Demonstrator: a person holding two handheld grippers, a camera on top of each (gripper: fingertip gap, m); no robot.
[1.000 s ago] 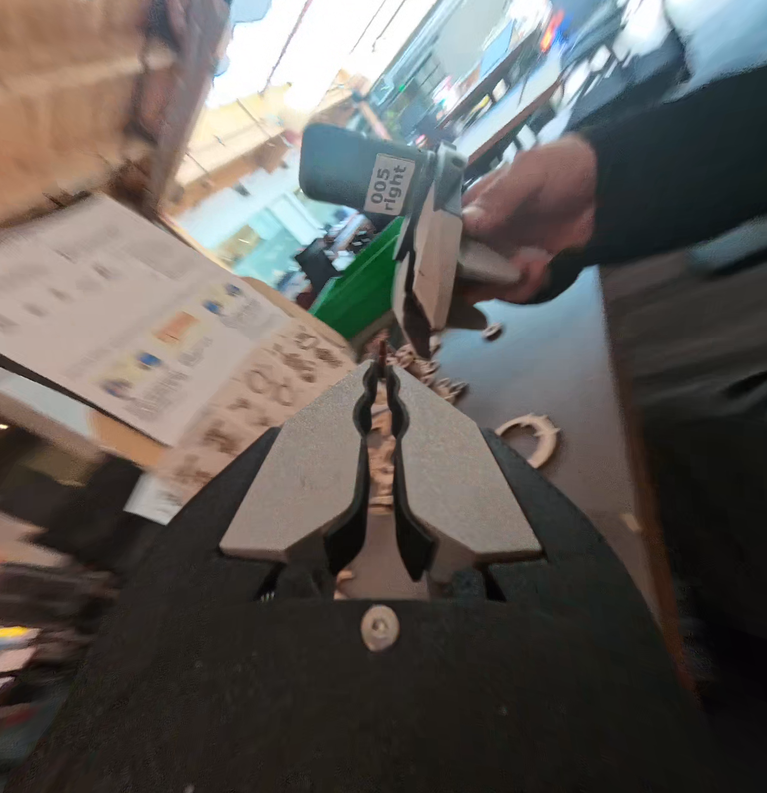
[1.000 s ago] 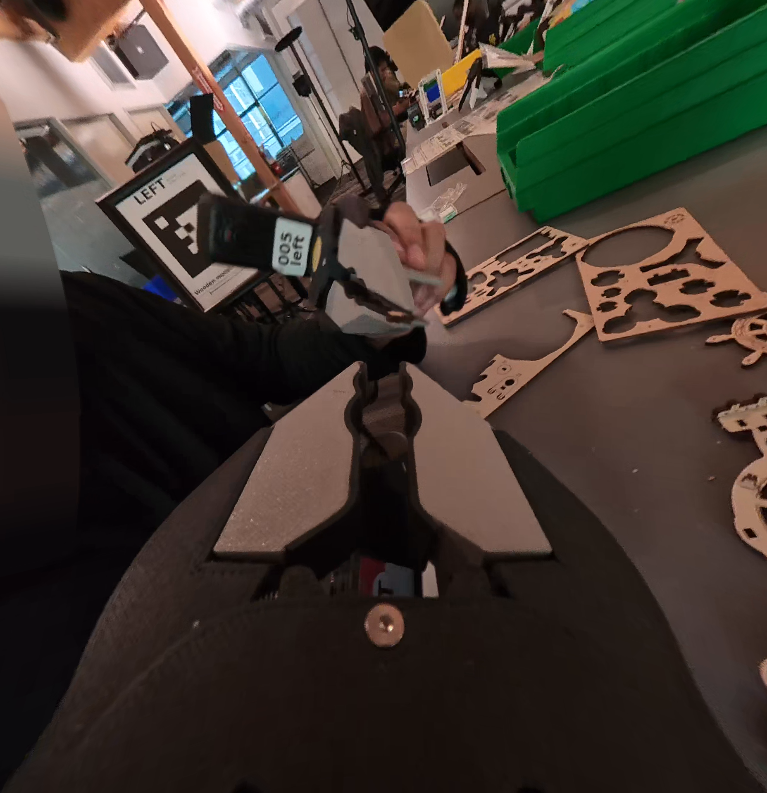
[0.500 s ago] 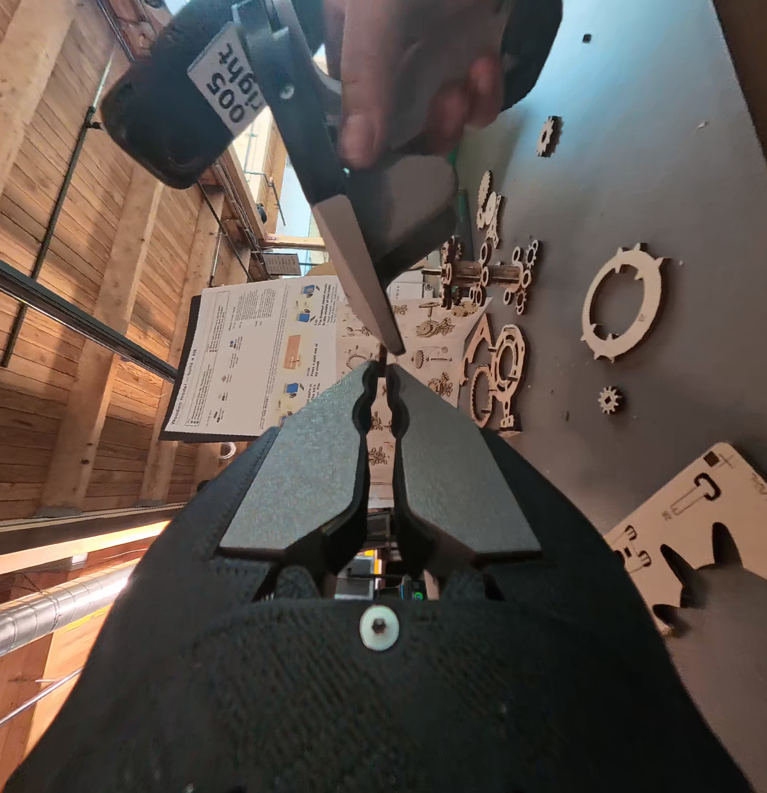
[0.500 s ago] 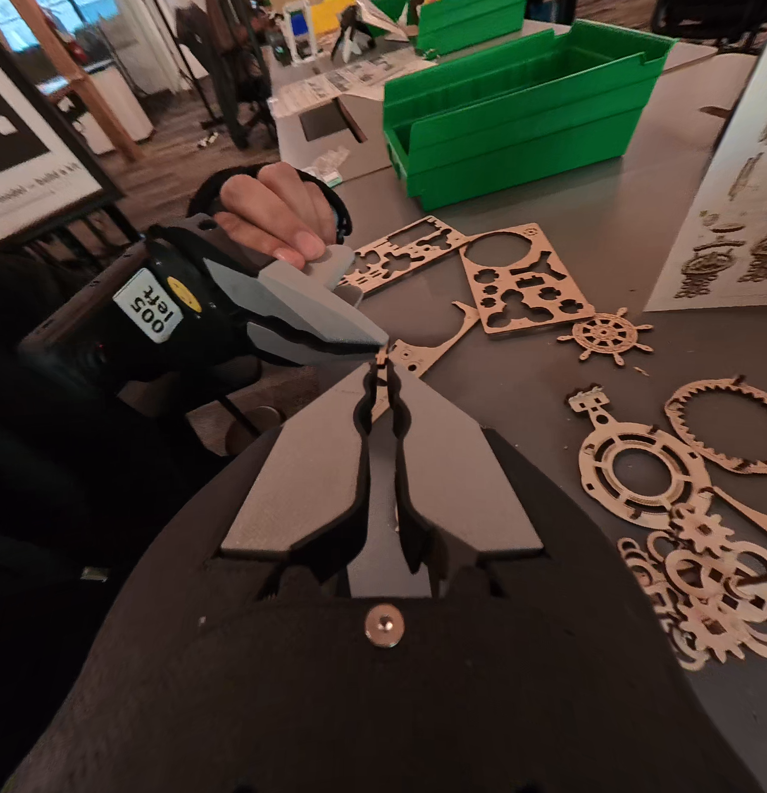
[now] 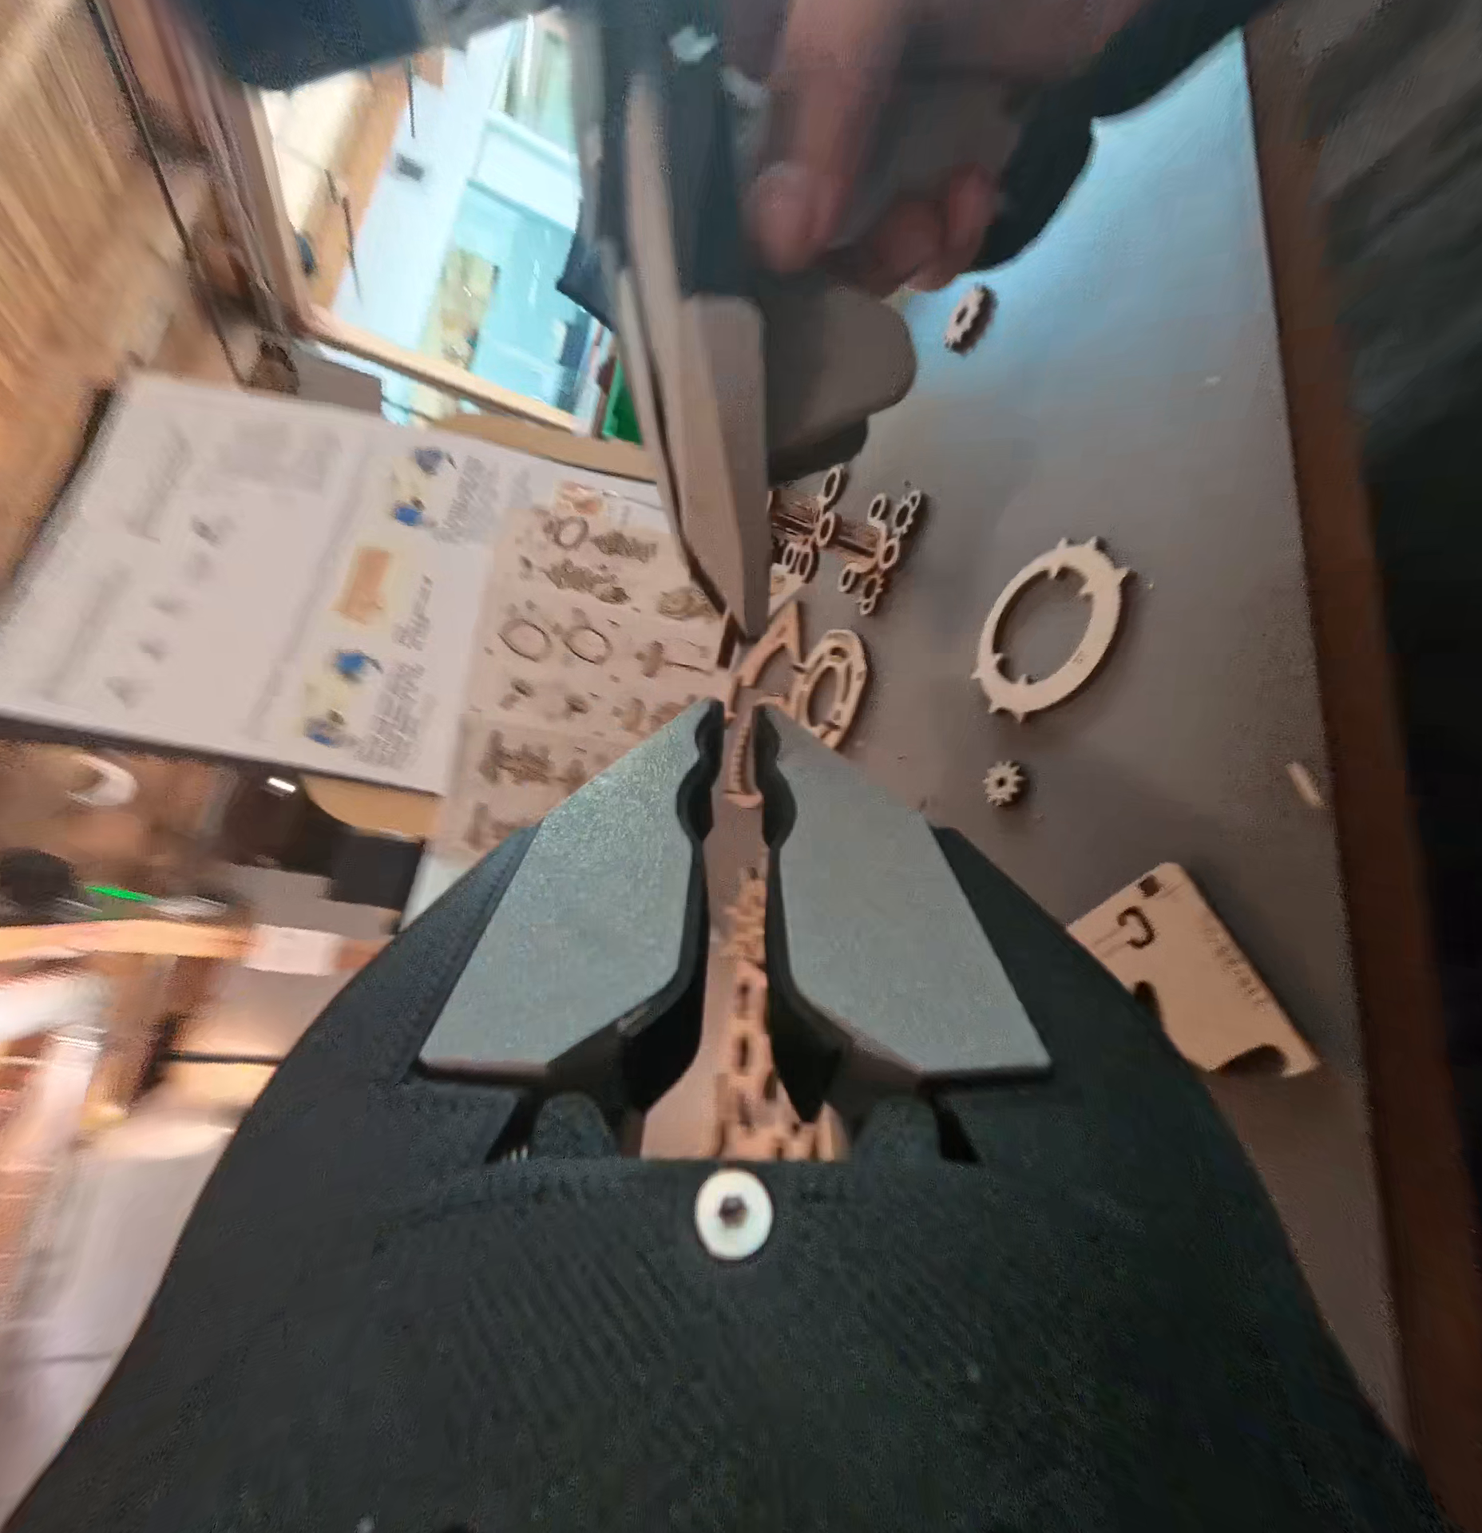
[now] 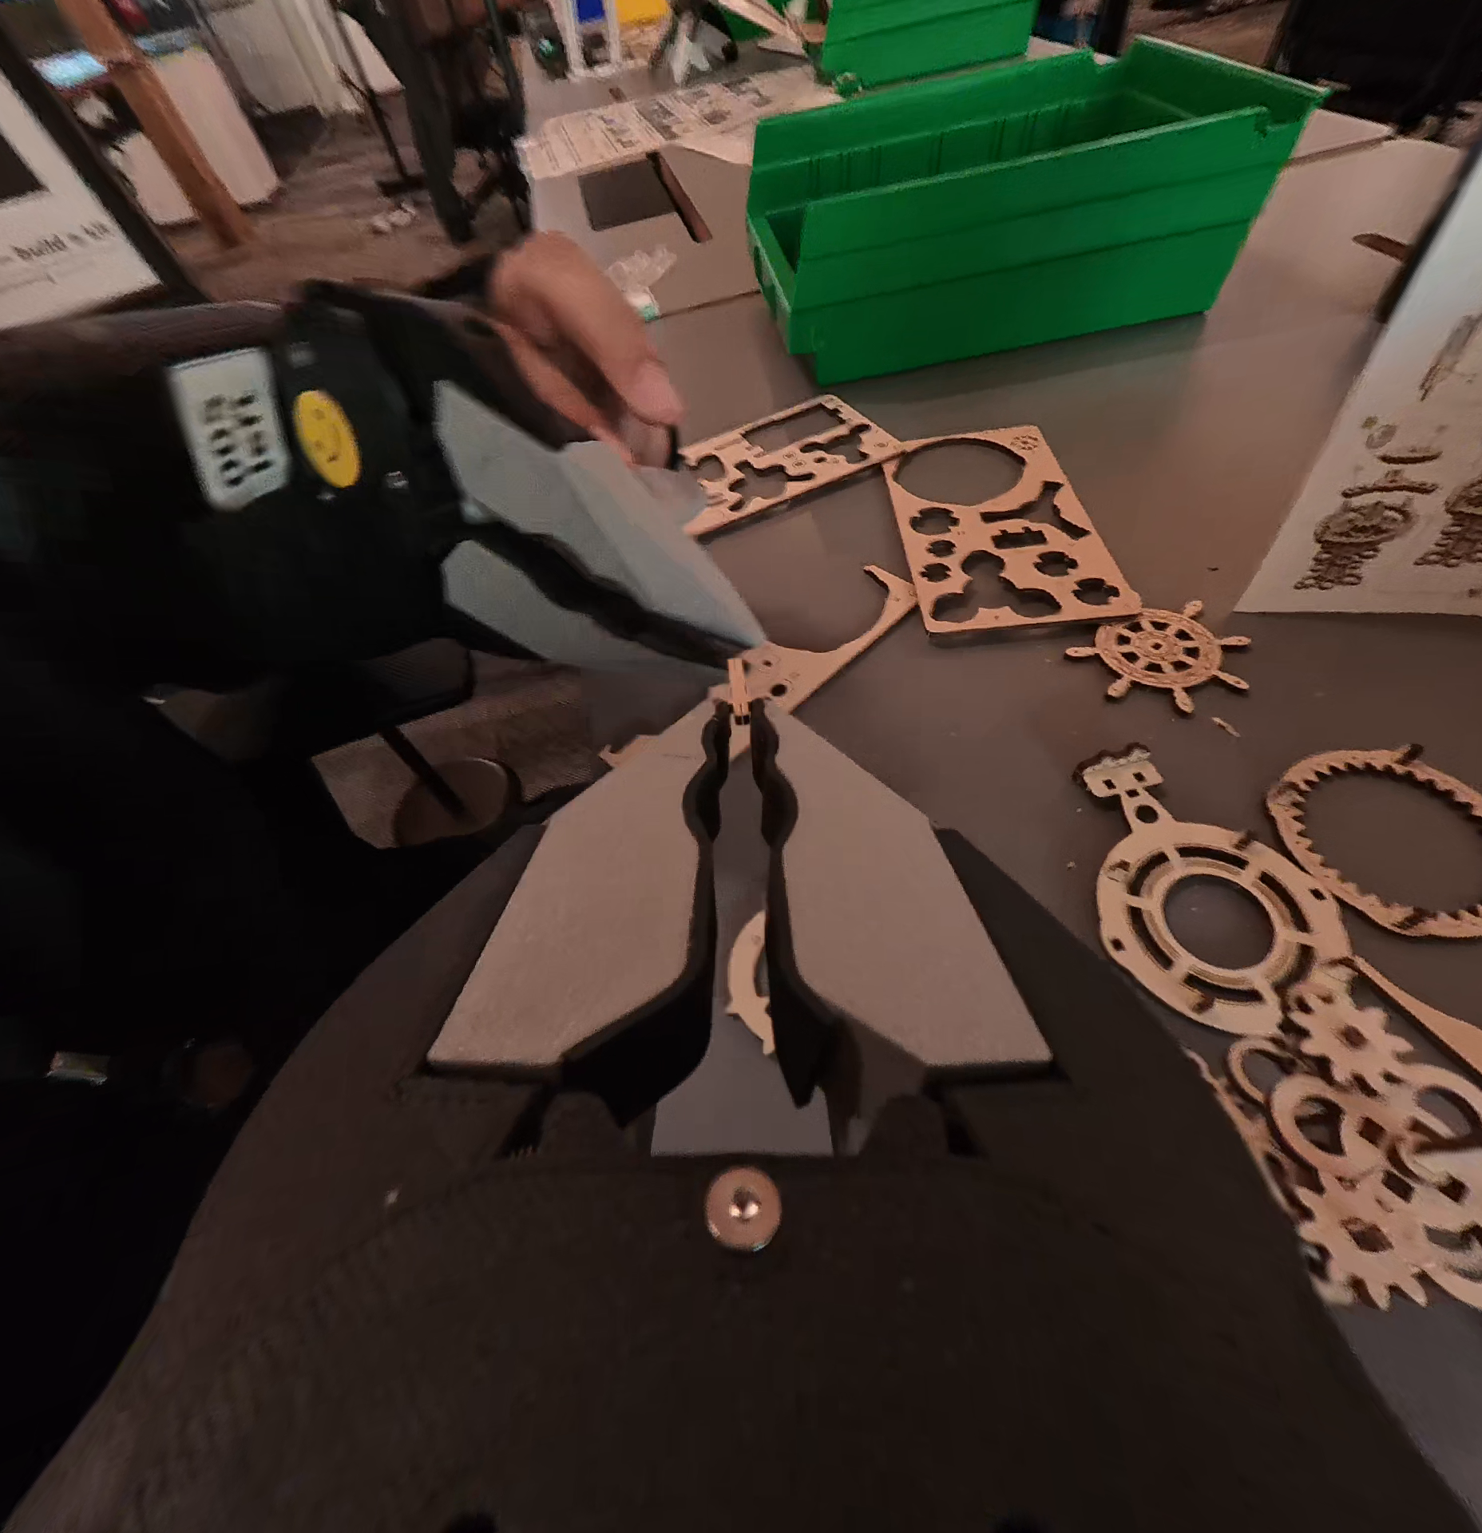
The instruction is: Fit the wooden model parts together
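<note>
My right gripper (image 6: 738,720) is shut on a small thin wooden piece (image 6: 736,693) that stands up out of its tips above the dark table. My left gripper (image 6: 754,645) comes in from the left, its tip right at the top of that piece. In the left wrist view my left gripper (image 5: 738,720) has a narrow gap between its tips. Blur hides whether anything sits in that gap. The right gripper (image 5: 742,622) points down at it from above, tip close to tip.
A green bin (image 6: 1011,207) stands at the back. Cut-out wooden sheets (image 6: 1003,539), a ship's wheel (image 6: 1161,655), a ring frame (image 6: 1210,921), a toothed ring (image 6: 1401,854) and a gear assembly (image 6: 1368,1161) lie to the right. An instruction sheet (image 5: 223,581) stands behind. The table edge (image 5: 1335,747) is close.
Both grippers have swung from the table's edge out over the table. Their tips have come together and stay together. The left tips look slightly wider apart than half a second ago.
</note>
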